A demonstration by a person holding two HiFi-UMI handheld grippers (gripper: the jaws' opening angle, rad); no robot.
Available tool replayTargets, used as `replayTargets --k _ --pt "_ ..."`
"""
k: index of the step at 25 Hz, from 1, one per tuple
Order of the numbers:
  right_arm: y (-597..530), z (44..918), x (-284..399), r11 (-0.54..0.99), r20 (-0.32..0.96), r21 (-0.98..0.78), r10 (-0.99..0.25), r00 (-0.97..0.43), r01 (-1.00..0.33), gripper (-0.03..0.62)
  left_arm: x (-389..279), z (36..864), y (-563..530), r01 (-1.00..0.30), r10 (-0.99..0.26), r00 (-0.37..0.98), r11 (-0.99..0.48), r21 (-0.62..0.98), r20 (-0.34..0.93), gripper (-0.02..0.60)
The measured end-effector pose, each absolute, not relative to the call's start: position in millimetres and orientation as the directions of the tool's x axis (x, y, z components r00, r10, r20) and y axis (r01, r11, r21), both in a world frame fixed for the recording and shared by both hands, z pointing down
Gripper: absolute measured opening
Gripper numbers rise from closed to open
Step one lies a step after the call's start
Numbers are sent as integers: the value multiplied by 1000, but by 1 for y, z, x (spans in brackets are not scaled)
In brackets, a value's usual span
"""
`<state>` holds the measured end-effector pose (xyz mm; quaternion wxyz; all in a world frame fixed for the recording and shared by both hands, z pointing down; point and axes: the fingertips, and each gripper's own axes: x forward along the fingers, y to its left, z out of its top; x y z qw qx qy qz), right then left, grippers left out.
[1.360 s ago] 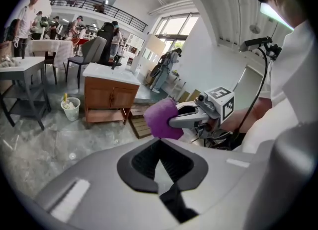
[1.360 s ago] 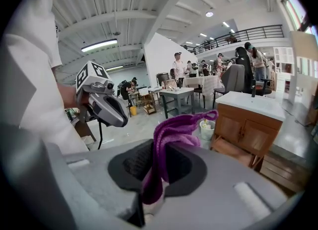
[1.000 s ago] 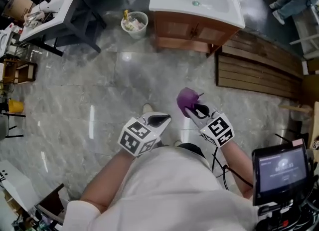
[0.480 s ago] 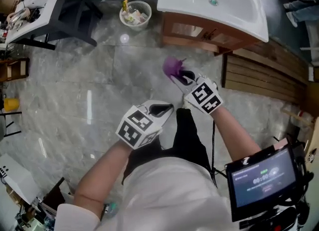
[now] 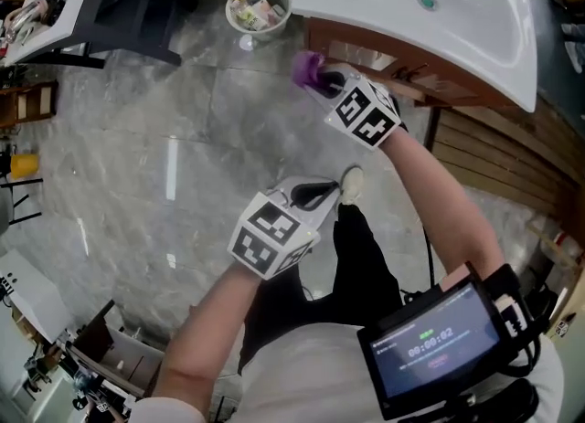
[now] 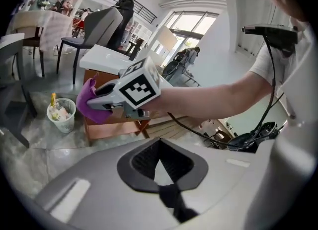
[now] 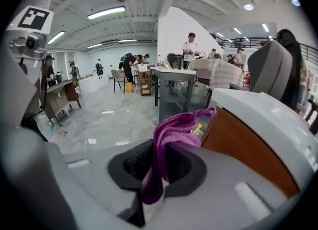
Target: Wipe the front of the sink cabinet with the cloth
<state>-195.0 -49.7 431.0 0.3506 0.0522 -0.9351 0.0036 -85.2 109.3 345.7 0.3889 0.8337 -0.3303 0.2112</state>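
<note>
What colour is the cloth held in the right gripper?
The cloth is purple; it shows best in the right gripper view, clamped in the right gripper.

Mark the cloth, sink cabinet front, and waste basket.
cloth point(image 7: 171, 130): right gripper view, fold above the jaws.
sink cabinet point(image 7: 248, 149): right gripper view, wooden front panel.
waste basket point(image 6: 62, 124): left gripper view, side wall.

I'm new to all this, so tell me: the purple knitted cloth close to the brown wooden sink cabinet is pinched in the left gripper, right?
No, the right gripper pinches the purple knitted cloth, as the right gripper view shows; it is close to the brown wooden sink cabinet.
</note>
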Motion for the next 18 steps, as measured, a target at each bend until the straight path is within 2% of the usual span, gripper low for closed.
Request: replayTargets --k 8,18 --pt "-116 475 -192 984 663 -4 -133 -736 -181 55 -67 377 74 -712 -381 697 -473 519 608 8" --pt "-143 492 -135 937 673 -43 -228 -703 -345 54 -39 390 50 -671 -326 726 -529 520 605 8"
